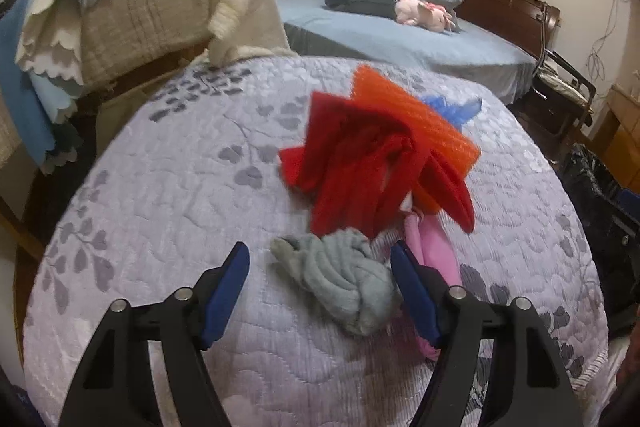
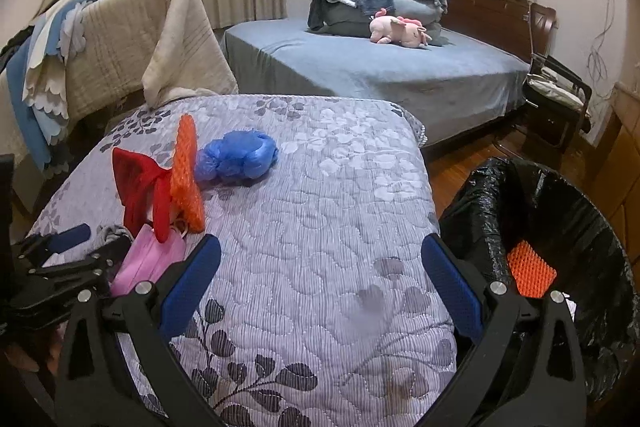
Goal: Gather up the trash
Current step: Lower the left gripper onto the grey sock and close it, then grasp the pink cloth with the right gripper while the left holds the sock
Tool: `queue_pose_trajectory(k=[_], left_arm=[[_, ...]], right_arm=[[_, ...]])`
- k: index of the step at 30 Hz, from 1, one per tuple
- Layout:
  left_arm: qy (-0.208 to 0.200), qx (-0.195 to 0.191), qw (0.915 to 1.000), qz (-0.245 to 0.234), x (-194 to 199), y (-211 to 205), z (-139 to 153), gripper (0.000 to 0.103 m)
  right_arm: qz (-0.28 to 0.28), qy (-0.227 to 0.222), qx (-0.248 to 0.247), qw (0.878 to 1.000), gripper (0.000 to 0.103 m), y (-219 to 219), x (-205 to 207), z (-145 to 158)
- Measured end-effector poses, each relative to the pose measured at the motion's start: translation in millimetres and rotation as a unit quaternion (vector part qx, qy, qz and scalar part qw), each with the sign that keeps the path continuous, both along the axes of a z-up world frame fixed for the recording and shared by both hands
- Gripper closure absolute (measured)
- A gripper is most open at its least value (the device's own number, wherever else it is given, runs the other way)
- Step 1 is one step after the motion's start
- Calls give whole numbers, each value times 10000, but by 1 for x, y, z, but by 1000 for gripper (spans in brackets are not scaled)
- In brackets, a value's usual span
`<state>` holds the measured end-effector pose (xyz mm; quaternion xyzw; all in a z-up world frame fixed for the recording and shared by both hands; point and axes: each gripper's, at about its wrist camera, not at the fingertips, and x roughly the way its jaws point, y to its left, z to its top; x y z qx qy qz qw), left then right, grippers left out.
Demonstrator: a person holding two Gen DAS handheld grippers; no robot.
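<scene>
My left hand-held gripper (image 1: 320, 269) is released, its jaws apart around a gray sock (image 1: 344, 287) on the quilt (image 1: 168, 195). My right hand-held gripper (image 2: 320, 259) gapes empty. Beyond lie a pink mask (image 1: 434, 247), red cloth (image 1: 360, 171), orange netting (image 1: 416, 119) and a blue bag (image 2: 236, 155); the black-lined bin (image 2: 532, 195) stands right.

Each hand carries matte black plastic tongs: the left tongs (image 1: 320, 287) and right tongs (image 2: 322, 279) share one build. Two angled, cut-out black arms end in flat blue ribbed pads (image 2: 450, 287). Round silver pivot screws (image 1: 457, 291) fasten each linkage joint.
</scene>
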<state>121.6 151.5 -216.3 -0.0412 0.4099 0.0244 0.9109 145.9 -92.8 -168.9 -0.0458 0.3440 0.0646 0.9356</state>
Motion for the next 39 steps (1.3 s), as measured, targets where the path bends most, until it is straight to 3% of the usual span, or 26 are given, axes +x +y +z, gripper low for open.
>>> queue_pose_trajectory(k=[6,13,24,35,39], left_arm=[[-15,-279,9995,-171,-2,-1,-1,58],[-127,-486,9987,28,-11,20,14,60],[-216,9,9994,276,-31,61,18,60],[-153,72,9990,411,-43,91,8,60],[-151,43,9988,455,-46,97,7,60]], right_arm=[[59,31,-34,10000,6,4,0,-2],[257,47,56,9996,6,25,-5,-6],[512,74,315,9982,10,81,-15,-18],[631,282,187,9974,18,126,-18,-38],[660,497,168,9964,26,135,-13,-48]])
